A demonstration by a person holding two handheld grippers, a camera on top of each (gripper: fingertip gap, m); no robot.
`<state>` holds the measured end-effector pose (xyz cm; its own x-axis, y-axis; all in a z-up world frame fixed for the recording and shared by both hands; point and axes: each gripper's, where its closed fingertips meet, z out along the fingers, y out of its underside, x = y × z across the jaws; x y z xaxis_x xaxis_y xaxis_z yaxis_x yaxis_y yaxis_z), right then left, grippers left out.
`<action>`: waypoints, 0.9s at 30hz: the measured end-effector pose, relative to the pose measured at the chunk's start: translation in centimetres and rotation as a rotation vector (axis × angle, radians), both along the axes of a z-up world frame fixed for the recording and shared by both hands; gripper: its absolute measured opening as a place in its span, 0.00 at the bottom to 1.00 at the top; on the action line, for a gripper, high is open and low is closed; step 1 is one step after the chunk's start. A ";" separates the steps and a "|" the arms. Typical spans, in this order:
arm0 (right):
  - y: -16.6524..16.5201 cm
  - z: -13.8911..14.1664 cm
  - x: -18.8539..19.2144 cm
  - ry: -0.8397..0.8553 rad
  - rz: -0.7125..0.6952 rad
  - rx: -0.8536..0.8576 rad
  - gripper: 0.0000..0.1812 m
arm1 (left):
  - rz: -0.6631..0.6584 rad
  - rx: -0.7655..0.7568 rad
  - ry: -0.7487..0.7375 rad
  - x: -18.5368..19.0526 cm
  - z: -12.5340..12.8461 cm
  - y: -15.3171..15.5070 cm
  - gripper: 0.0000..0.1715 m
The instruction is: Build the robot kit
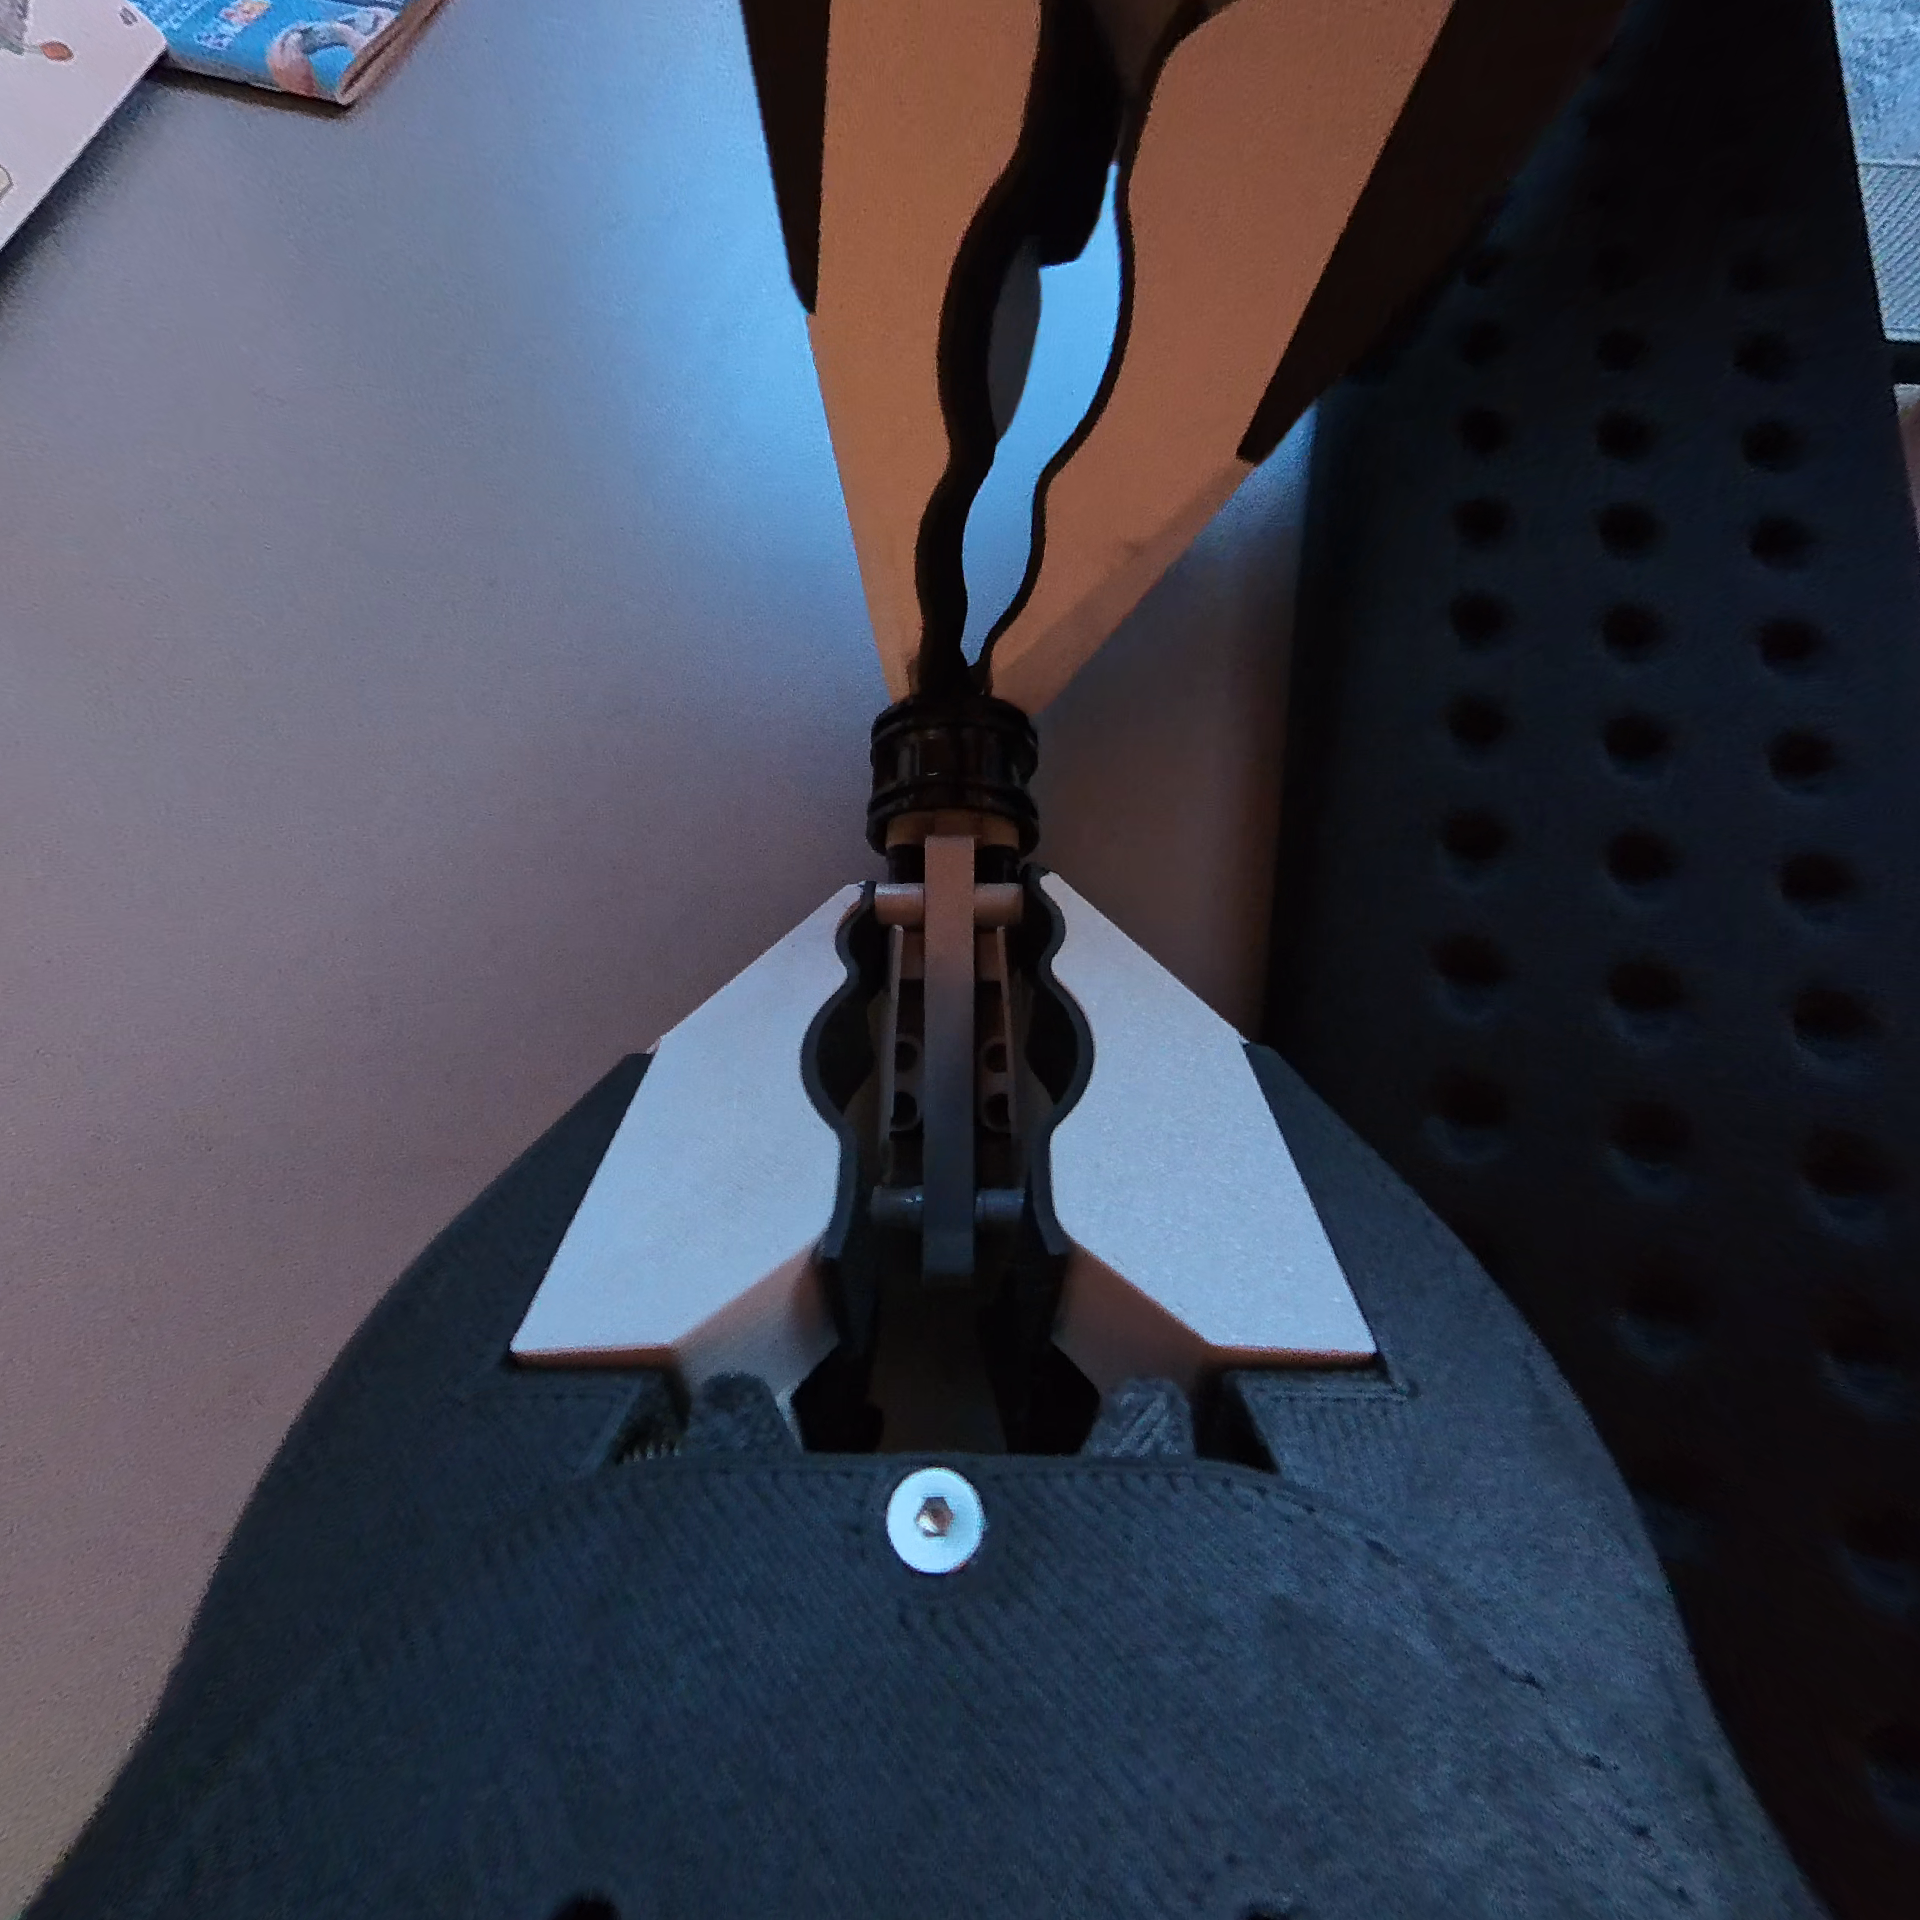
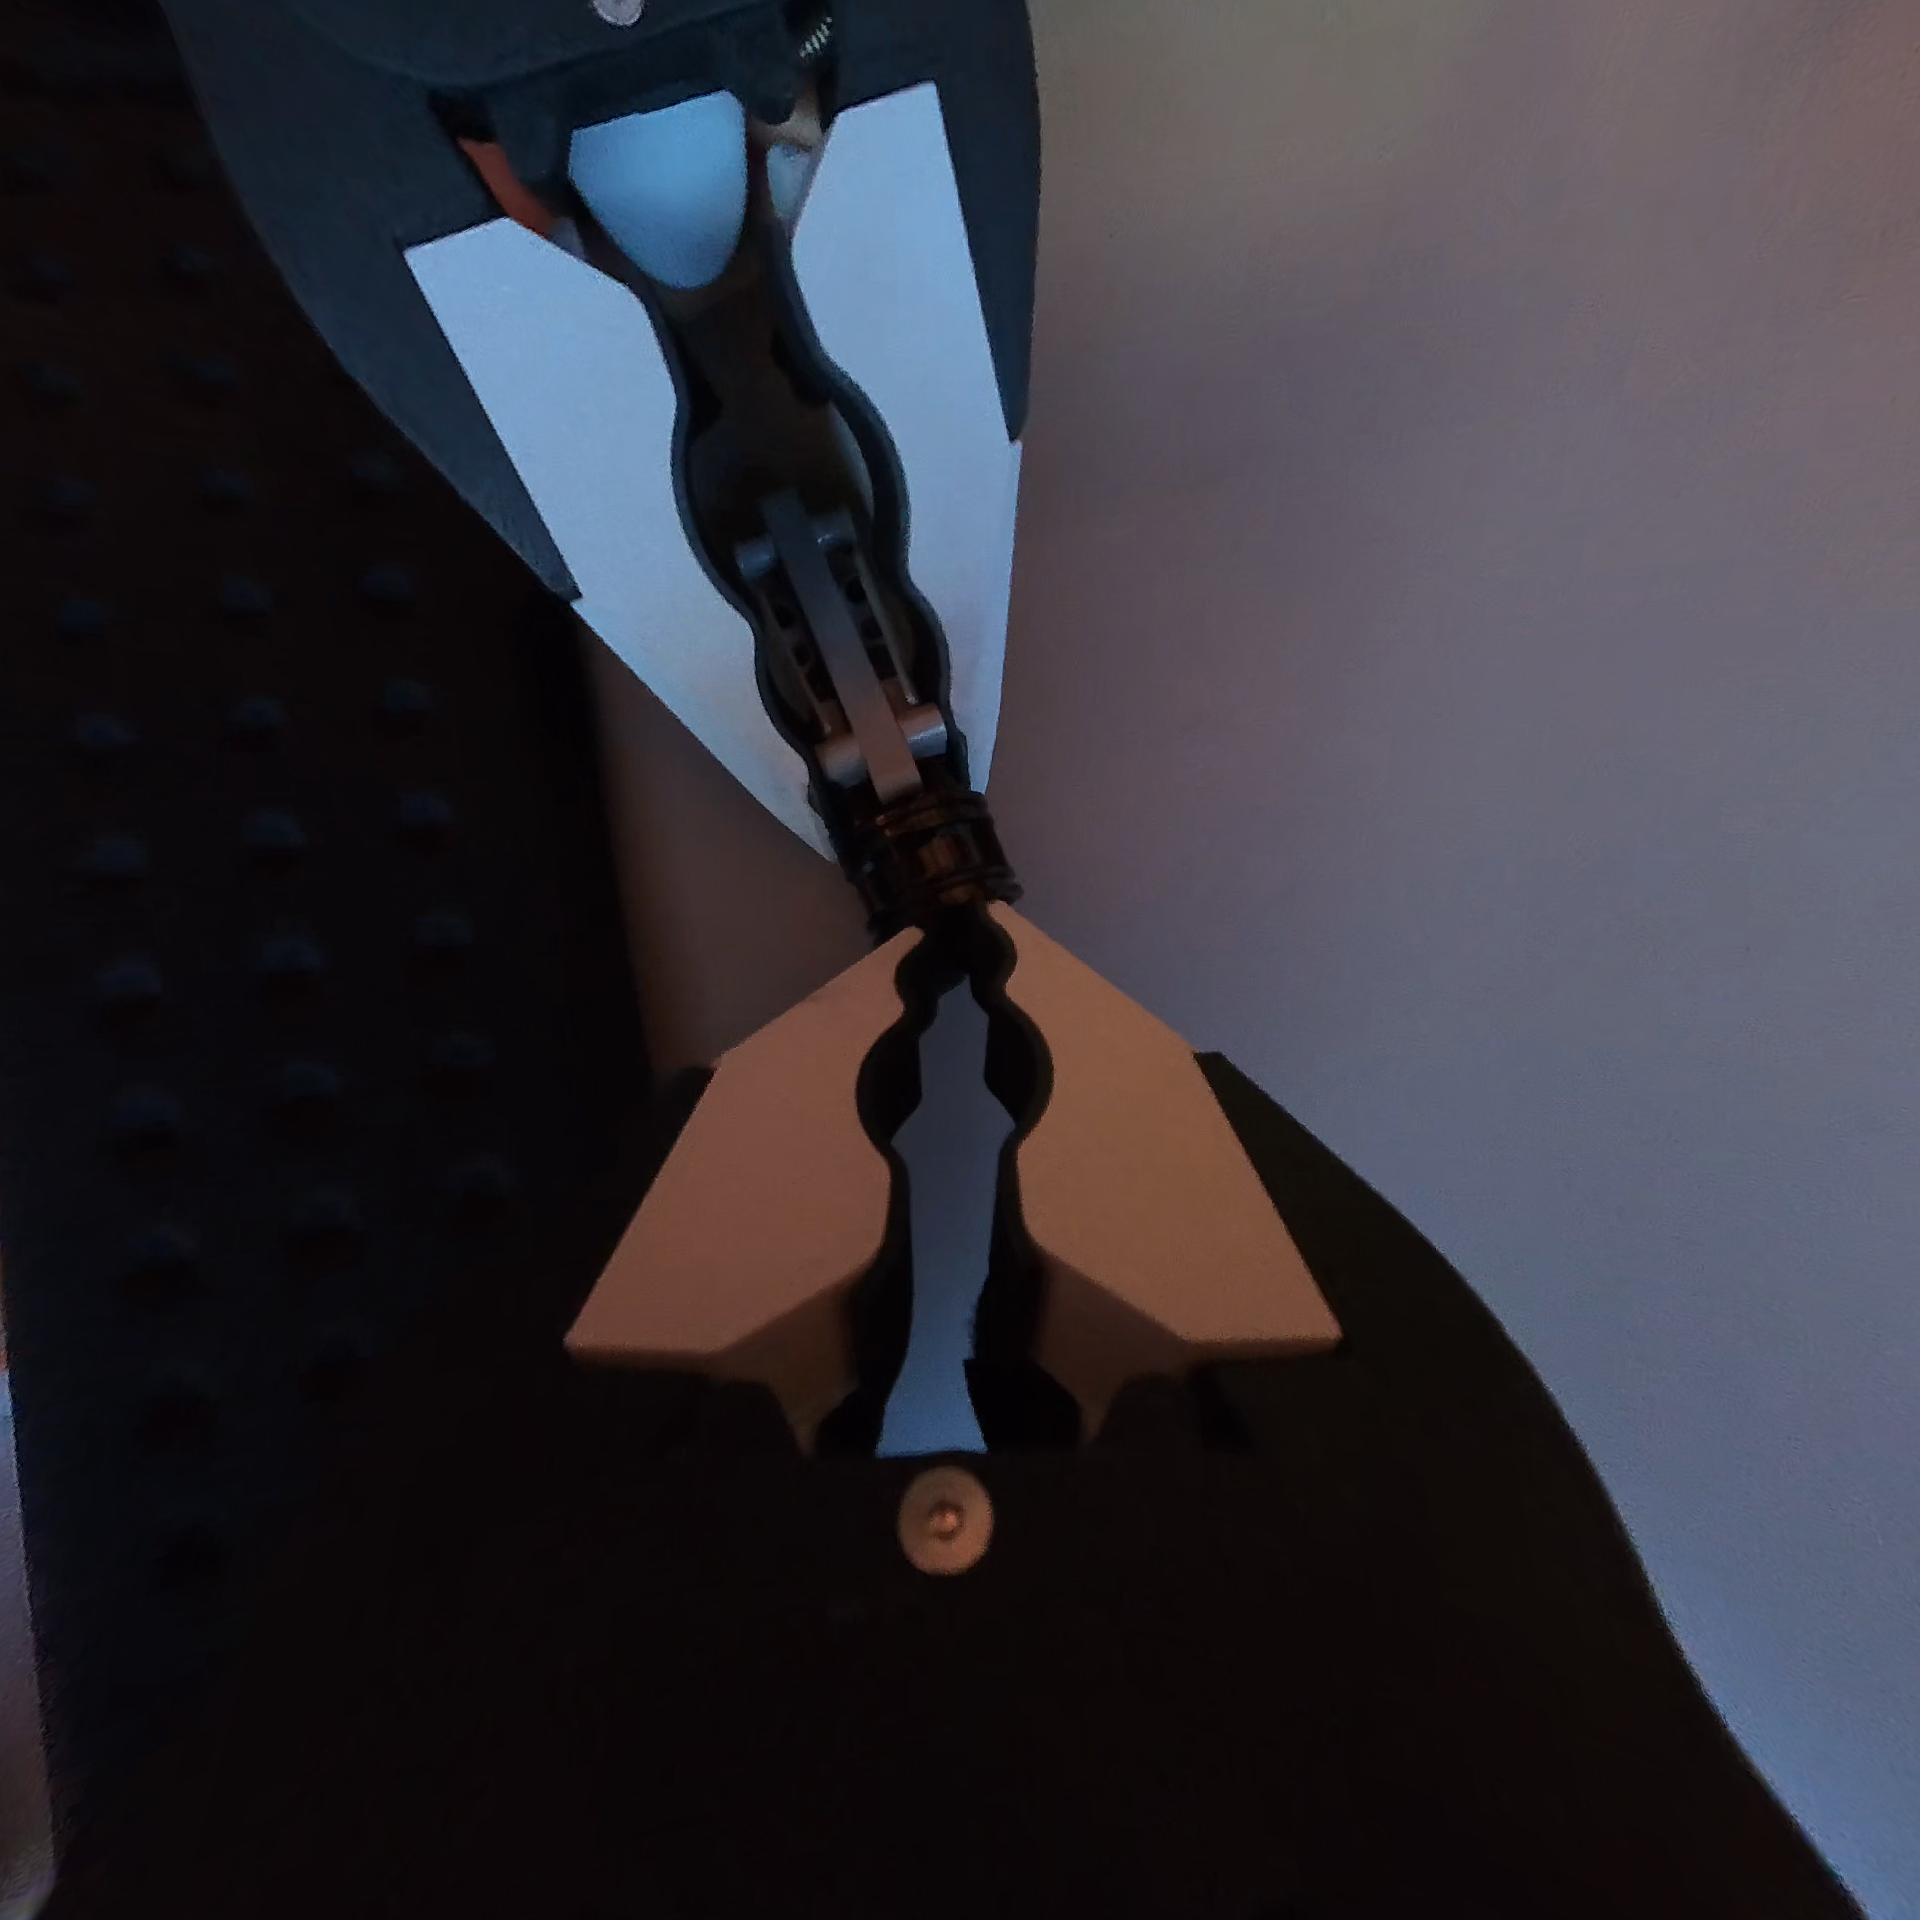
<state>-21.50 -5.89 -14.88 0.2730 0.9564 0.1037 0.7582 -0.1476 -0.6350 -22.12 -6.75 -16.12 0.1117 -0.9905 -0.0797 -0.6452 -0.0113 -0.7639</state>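
Left gripper (image 1: 951, 894) clamped on grey beam assembly (image 1: 948, 1081); right gripper (image 2: 951, 935) pinching black wheel (image 2: 935, 847) at assembly's tip, beside perforated board (image 1: 1662, 831). Could easily twist apart or slip, with such tiny contact up there.

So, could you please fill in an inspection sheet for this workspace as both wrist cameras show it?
Surface: plain pale tabletop, matte, bare near the grippers.
Held things: small grey beam assembly with a black ribbed wheel at its far end.
Clutter: printed cards lying flat at the far left edge.
Grippers: left gripper shut on the grey beam assembly; right gripper tip to tip with it, shut on the black ribbed wheel.
Cables: nothing seen.
Surroundings: dark perforated panel beside the grippers; dim lighting.
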 end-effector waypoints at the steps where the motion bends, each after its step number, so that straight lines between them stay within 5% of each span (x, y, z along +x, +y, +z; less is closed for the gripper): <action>1: 0.1 0.0 0.0 0.013 0.010 -0.021 0.00 | 0.005 0.003 0.000 0.0 0.0 0.1 0.14; 15: 0.3 -0.1 0.0 0.012 -0.127 0.021 0.00 | 0.019 0.009 0.002 0.1 0.0 0.3 0.14; 22: 0.2 -0.2 -0.2 -0.021 0.140 -0.075 0.00 | 0.012 0.016 0.003 0.1 0.0 0.3 0.14; 27: 0.2 -0.2 -0.3 -0.072 0.137 -0.072 0.00 | 0.005 0.013 0.002 0.2 0.0 0.2 0.14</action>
<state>-21.76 -5.69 -15.11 0.1339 0.9898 0.0476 0.8173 -0.0832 -0.5702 -21.92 -6.55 -16.13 0.1168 -0.9888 -0.0933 -0.6467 -0.0044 -0.7628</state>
